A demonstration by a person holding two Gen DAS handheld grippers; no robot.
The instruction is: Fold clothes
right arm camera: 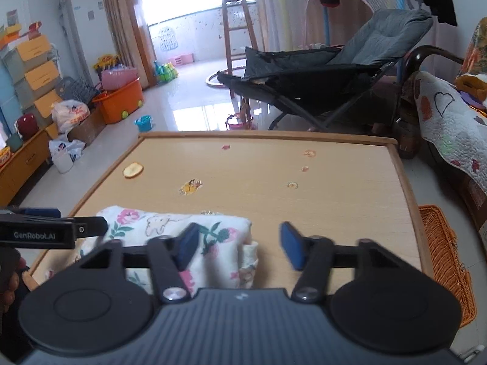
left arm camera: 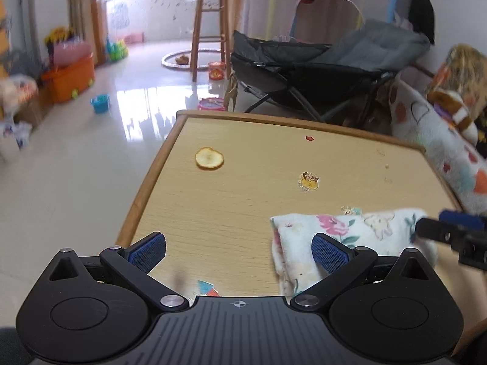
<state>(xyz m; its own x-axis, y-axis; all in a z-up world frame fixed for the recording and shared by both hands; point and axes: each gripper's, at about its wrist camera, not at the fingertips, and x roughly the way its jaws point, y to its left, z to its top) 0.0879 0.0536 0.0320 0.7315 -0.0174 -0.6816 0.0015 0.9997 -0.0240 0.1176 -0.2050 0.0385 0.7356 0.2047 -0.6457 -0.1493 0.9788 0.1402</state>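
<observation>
Both grippers over the tabletop (right arm camera: pixel 334 188), angled down at the folded garment (right arm camera: pixel 158 228). Left gripper (left arm camera: pixel 239 252): jaws spread wide, nothing between the pads; its right-hand pad sits just in front of the bundle's left end, contact not discernible. Right gripper (right arm camera: pixel 239 245): jaws partly apart, gap over bare wood beside the bundle's right end; left pad overlaps the cloth in view, but no pinch is visible, so read as not holding. Garment lies near the front edge of the tabletop, toward its left side as the right wrist view shows it. Appearance: white soft fabric with pink flowers, green leaves and a pale animal print; already doubled into a thick oblong with a rounded fold along the far side and loose layered edges showing at the right end. Risks, as judgement: the bundle is close to the front edge, so a nudge from either pad could push it off or slide the layers apart; the loose right-end layers could spring open if only the top layer is caught; the two grippers are near each other and could collide. Stickers and a dried fruit slice (right arm camera: pixel 133 170) lie well clear.
</observation>
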